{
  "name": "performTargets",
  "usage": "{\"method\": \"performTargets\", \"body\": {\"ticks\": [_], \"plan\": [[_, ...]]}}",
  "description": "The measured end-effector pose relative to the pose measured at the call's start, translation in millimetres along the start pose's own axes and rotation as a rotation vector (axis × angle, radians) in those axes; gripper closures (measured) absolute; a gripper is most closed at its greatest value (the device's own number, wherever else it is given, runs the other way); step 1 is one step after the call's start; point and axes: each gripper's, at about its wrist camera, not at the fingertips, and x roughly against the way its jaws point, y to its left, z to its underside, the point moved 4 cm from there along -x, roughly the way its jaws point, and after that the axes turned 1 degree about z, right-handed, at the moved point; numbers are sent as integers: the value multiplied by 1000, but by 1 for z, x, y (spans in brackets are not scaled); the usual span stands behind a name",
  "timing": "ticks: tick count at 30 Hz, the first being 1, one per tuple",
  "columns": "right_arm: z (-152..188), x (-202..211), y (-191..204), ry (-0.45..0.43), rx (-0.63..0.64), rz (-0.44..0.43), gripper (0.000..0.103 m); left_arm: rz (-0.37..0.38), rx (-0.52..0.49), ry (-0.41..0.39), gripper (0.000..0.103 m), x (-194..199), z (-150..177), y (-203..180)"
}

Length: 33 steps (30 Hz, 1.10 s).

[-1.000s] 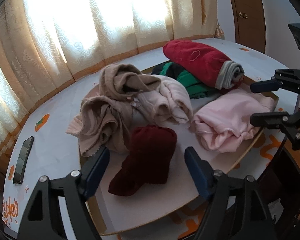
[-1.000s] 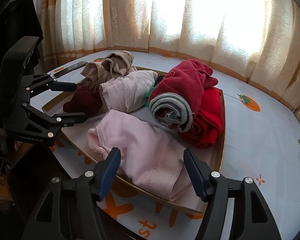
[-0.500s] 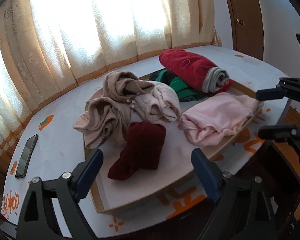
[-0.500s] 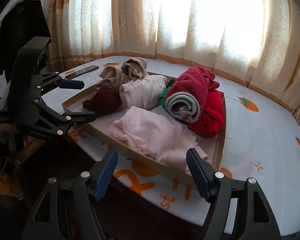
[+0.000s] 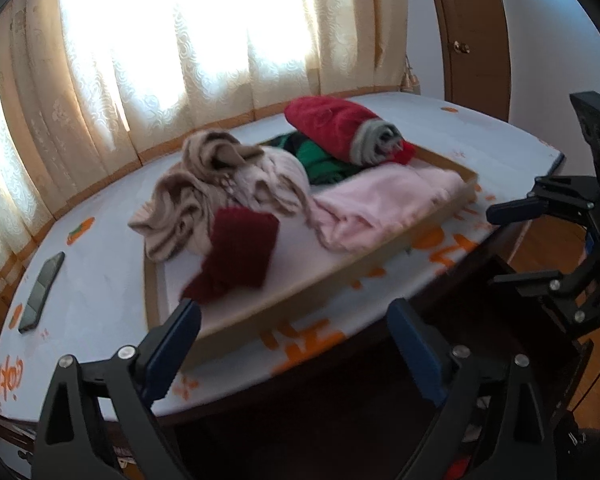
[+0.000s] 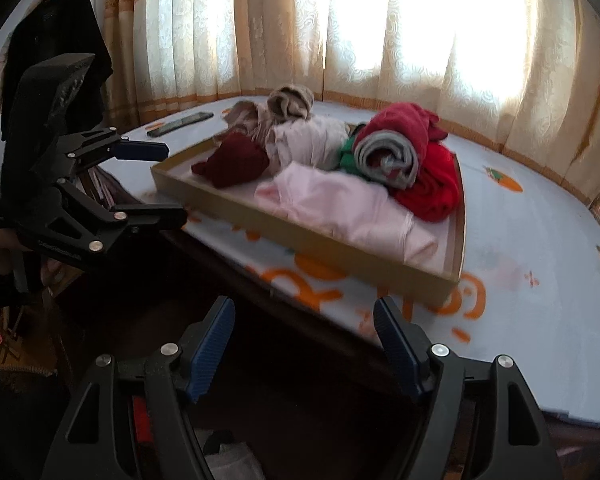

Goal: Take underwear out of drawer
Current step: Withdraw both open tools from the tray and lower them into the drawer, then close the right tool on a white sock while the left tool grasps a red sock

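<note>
A shallow wooden drawer (image 5: 324,280) (image 6: 300,236) lies on a table with a white and orange cloth. It holds a dark red piece (image 5: 236,252) (image 6: 232,162), a pink piece (image 5: 380,204) (image 6: 340,208), beige and pale pieces (image 5: 204,196) (image 6: 300,140), a green one (image 5: 320,160) and a red roll with grey lining (image 5: 340,128) (image 6: 396,148). My left gripper (image 5: 296,348) is open and empty in front of the table edge. My right gripper (image 6: 304,340) is open and empty, below the table's front edge.
A black phone (image 5: 42,292) (image 6: 180,124) lies on the table left of the drawer. Curtains hang behind the table. A wooden door (image 5: 468,40) stands at the right. Dark clothing (image 6: 56,52) hangs at the left. Below the table edge it is dark.
Both grippers have pulled back from above the drawer to in front of and below the table edge. Both stay open and empty. The clothes have not moved.
</note>
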Motion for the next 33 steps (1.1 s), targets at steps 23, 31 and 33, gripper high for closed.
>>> {"method": "performTargets", "body": {"ticks": [23,31,33], "plan": [[87,-36,40,390,204,-119,23,202,6,286,6,-16,96,-40],[94,-62,40,524,164,-214,23,255,4,375,6,-24,108,-50],[99,-70,40,572,159,-232,30,276,18,395,6,-27,109,-51]]}}
